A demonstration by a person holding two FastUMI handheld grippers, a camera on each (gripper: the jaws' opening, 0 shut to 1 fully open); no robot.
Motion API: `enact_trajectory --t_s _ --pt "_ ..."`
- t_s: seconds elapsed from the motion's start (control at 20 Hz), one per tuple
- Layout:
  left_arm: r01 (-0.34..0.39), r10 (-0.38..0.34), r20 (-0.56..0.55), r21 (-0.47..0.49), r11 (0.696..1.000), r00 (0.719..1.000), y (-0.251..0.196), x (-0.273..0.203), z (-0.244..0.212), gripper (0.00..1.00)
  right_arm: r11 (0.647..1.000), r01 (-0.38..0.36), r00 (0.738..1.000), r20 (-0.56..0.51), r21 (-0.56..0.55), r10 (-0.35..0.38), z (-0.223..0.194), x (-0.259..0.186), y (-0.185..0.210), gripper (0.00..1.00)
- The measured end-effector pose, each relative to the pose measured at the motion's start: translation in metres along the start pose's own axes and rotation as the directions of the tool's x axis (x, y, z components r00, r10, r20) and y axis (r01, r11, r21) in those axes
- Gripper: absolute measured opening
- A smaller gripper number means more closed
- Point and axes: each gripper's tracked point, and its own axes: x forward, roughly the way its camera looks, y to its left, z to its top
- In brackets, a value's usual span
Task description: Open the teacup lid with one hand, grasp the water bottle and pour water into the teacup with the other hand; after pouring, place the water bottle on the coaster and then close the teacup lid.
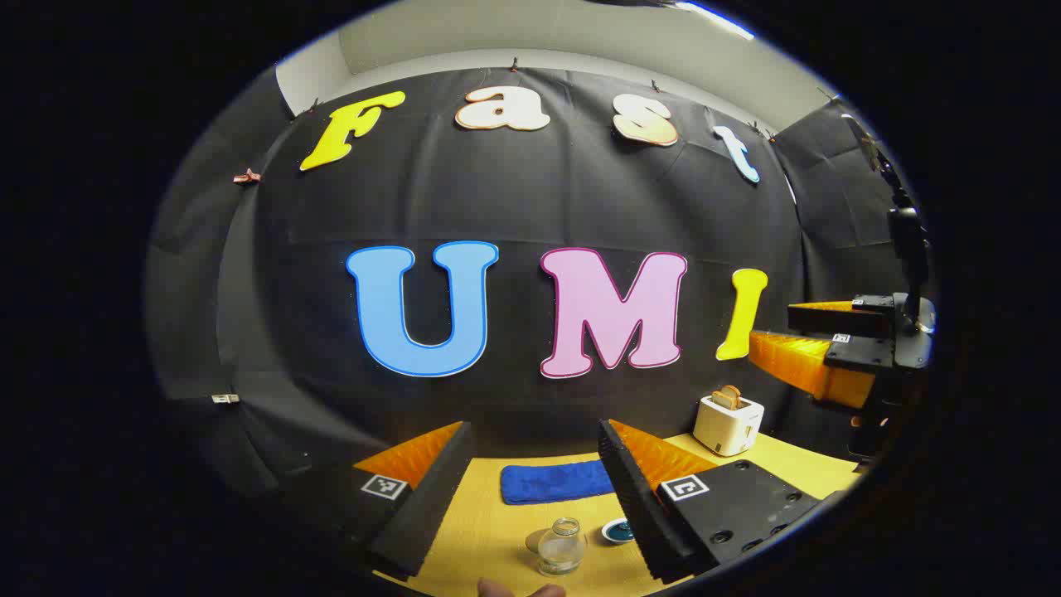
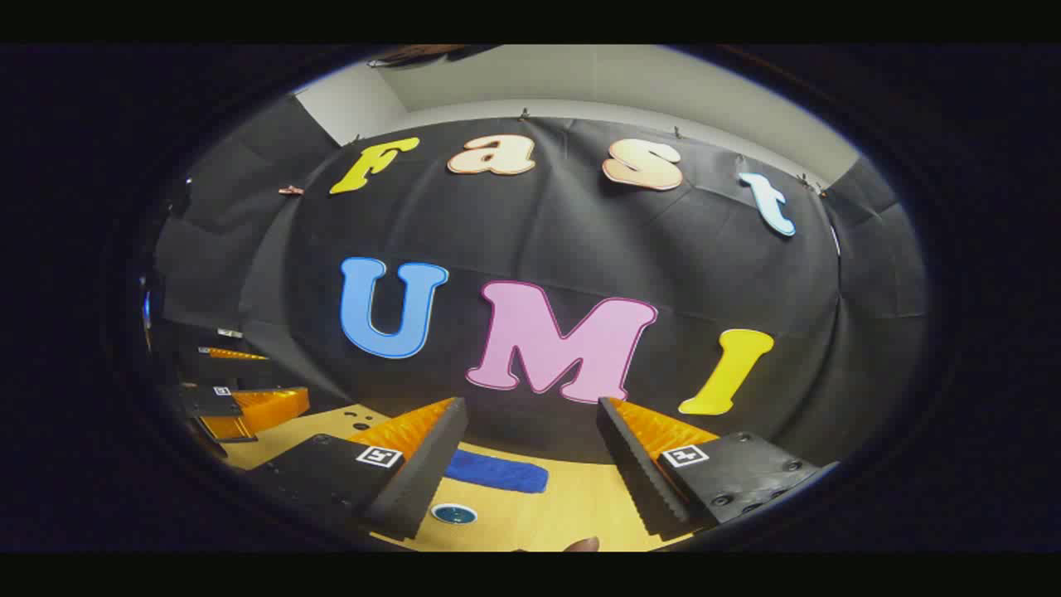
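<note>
In the left gripper view a small clear glass vessel (image 1: 562,547) with an open neck stands on the yellow table (image 1: 489,531), low between my fingers. A brownish disc (image 1: 535,541) lies just behind it, too small to identify. To its right sits a round teal piece with a white rim (image 1: 617,531), partly behind my right finger; it also lies by my left finger in the right gripper view (image 2: 454,514). My left gripper (image 1: 535,431) is open and empty above the table. My right gripper (image 2: 530,406) is open and empty too, and is seen from the side, held high (image 1: 829,356).
A folded blue cloth (image 1: 551,482) lies toward the back of the table, and appears again in the right gripper view (image 2: 497,473). A white toaster (image 1: 728,423) with bread in it stands at the back right. Fingertips of a hand (image 1: 522,590) peek in at the bottom edge.
</note>
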Motion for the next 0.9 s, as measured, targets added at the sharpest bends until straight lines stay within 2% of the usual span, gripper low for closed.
enact_trajectory --t_s 0.35,0.4,0.45,0.9 --pt "0.007 -0.007 -0.01 0.008 1.0 1.0 -0.001 -0.004 -0.005 0.95 0.999 -0.035 0.999 0.004 0.004 0.035 -0.001 -0.003 0.009 0.96" --pt "0.004 -0.004 -0.012 0.012 1.0 1.0 0.0 -0.004 -0.005 0.98 0.999 -0.038 0.999 0.004 0.007 0.038 -0.001 -0.002 0.01 0.98" --pt "0.002 -0.002 -0.012 0.014 1.0 1.0 0.001 -0.004 -0.007 0.95 0.999 -0.041 0.999 0.002 0.01 0.041 -0.002 -0.002 0.011 0.98" --pt "0.002 -0.002 -0.022 0.018 1.0 1.0 -0.002 -0.007 -0.019 0.95 0.997 -0.074 0.997 -0.021 0.013 0.075 -0.02 0.004 0.022 0.98"
